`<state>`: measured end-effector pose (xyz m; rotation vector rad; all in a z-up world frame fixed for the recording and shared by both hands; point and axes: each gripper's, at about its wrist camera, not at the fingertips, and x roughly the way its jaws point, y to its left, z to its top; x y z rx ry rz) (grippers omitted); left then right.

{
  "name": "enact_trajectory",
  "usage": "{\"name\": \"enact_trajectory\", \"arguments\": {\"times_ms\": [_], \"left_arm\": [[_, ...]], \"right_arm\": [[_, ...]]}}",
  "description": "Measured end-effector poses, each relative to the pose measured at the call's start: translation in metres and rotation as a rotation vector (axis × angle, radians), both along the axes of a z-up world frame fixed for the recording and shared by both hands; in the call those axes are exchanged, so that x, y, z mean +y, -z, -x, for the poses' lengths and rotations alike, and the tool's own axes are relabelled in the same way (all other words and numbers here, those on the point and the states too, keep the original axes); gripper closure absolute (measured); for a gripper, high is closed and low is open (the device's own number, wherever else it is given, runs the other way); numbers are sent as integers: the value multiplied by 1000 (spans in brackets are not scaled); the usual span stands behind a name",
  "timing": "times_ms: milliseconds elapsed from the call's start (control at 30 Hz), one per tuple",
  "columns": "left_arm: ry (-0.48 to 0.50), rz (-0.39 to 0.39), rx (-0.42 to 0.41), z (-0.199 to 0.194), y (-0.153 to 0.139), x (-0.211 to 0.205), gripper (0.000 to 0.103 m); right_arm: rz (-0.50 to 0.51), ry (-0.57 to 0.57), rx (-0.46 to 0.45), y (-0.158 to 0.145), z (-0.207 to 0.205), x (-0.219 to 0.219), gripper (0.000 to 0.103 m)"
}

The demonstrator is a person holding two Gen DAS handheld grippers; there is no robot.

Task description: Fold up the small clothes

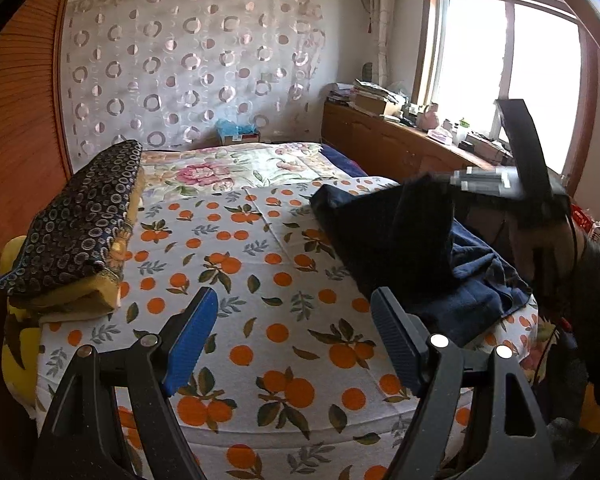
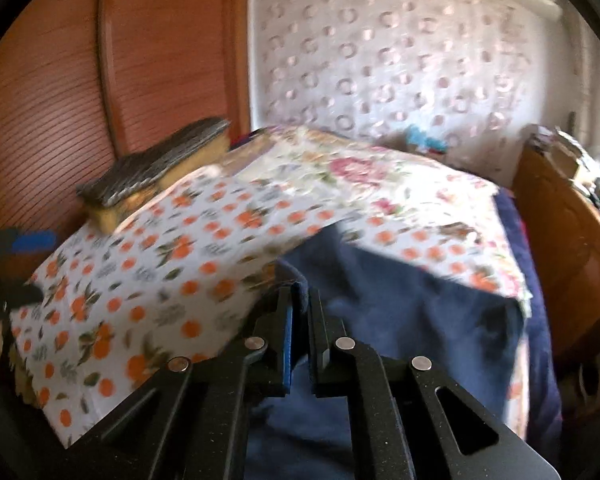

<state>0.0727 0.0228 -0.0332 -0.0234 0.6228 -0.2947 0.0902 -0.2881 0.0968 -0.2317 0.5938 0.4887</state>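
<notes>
A dark navy garment (image 2: pixel 400 312) lies on the right side of the bed, over the orange-print sheet (image 2: pixel 140 280). My right gripper (image 2: pixel 301 294) is shut on a folded edge of it, and the cloth is pinched between the pads. In the left wrist view the same right gripper (image 1: pixel 460 182) is blurred and holds a corner of the navy garment (image 1: pixel 420 248) up off the bed, a person's dark-gloved hand behind it. My left gripper (image 1: pixel 294 300) stands open above the orange-print sheet (image 1: pixel 260 264), left of the garment, with nothing between its fingers.
A folded pile, dark ring-patterned cloth over yellow (image 1: pixel 76 224), sits at the bed's left edge beside a wooden wardrobe (image 1: pixel 16 120). A floral quilt (image 1: pixel 236 168) covers the far end. A cluttered wooden cabinet (image 1: pixel 400 148) runs under the window on the right.
</notes>
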Motion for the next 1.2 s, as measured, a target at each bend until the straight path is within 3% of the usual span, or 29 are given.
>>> {"name": "enact_trajectory", "arguments": {"times_ms": [400,633,867,1067,1200], "left_arm": [[38,-4,20,-2,6,-15,23],[50,-1,33,-1,10,-18,23],[56,1,38,-2,12,-20,23],[69,1,44,-2,15,-25,23],[83,-1,49,-3,17,-33,23]], "right_arm": [[88,210,-14,-19,-72,-58,98],[233,332,-74,-6,-94,-36,98],[277,393,-21,10,-110,-18,98],[284,416,-11,-8,-97,-19,72],[232,389,-7,-13,-74,-29,71]]}}
